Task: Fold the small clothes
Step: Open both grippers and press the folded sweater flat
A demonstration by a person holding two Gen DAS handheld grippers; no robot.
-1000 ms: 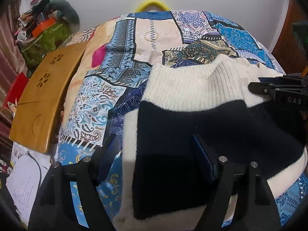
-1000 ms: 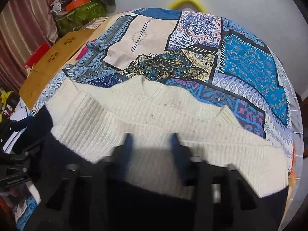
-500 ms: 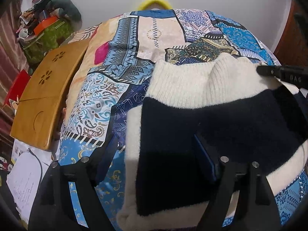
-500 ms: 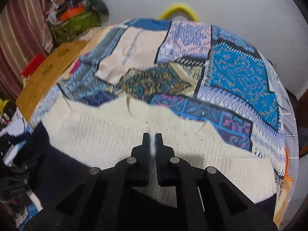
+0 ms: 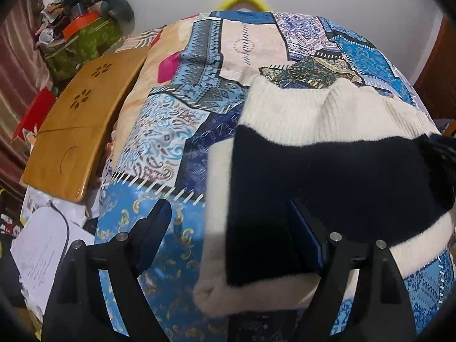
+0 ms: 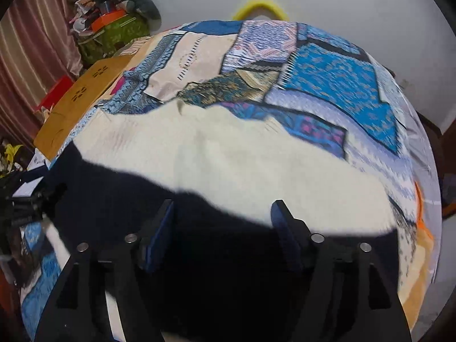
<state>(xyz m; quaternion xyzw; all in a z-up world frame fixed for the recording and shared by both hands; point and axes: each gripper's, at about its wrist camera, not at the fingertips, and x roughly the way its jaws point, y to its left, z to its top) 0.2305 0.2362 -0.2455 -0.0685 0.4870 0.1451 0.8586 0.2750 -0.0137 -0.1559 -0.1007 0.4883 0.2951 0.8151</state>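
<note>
A cream and navy knit sweater (image 5: 327, 171) lies folded on the patterned blue bedspread (image 5: 159, 139). It also shows in the right wrist view (image 6: 242, 165), with the cream band far and the navy band near. My left gripper (image 5: 228, 228) is open over the sweater's left edge, its right finger above the navy part. My right gripper (image 6: 222, 225) is open and empty above the navy band. The left gripper's black frame (image 6: 22, 208) shows at the left edge of the right wrist view.
A wooden lap table (image 5: 79, 131) lies left of the bed, with papers (image 5: 42, 250) and a cable below it. A green bag with clutter (image 5: 82, 37) stands at the back left. A yellow ring (image 6: 260, 7) sits behind the bed against the white wall.
My right gripper was shut half a second ago and has opened and lowered over the sweater. It has left the left wrist view. The left gripper stays open and has shifted little.
</note>
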